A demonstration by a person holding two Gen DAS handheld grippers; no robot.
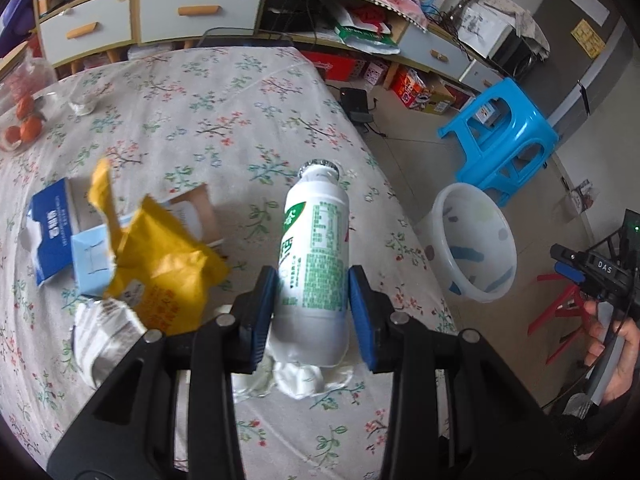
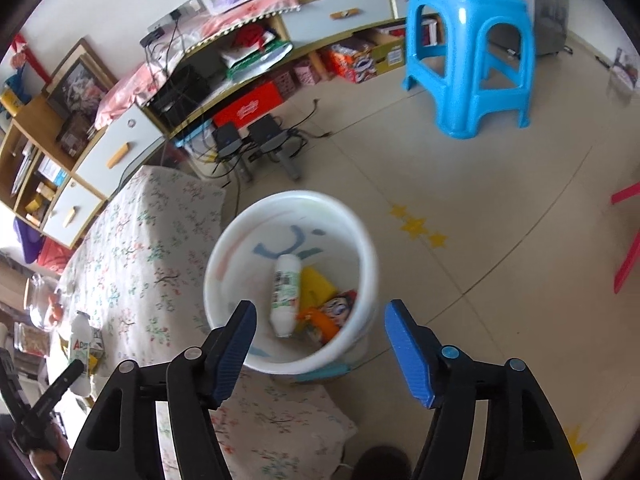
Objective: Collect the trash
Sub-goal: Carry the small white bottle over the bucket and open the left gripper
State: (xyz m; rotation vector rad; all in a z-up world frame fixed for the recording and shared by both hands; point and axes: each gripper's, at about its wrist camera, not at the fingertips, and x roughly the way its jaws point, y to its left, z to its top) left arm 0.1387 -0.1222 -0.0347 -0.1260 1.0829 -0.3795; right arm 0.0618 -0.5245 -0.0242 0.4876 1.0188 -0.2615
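Above the table (image 1: 224, 128) beside the bin (image 2: 236, 232), we clamp our left gripper (image 1: 312, 292) on the bottle (image 1: 316, 248) while our right gripper (image 2: 320, 344) hangs released; misjudged travel risks missing the bin.

A floral-clothed table (image 1: 224, 120) carries a yellow wrapper (image 1: 168, 264), blue cartons (image 1: 52, 232) and crumpled white packaging (image 1: 104, 336) at its near left, with oranges (image 1: 24, 128) far left. Beside it, on the tiled floor (image 2: 480, 208), stand a white bin (image 2: 360, 256) and a blue stool (image 2: 468, 52).

Both wrist views look steeply down, sharing the white bucket (image 2: 292, 276) and floral tablecloth (image 1: 224, 120).
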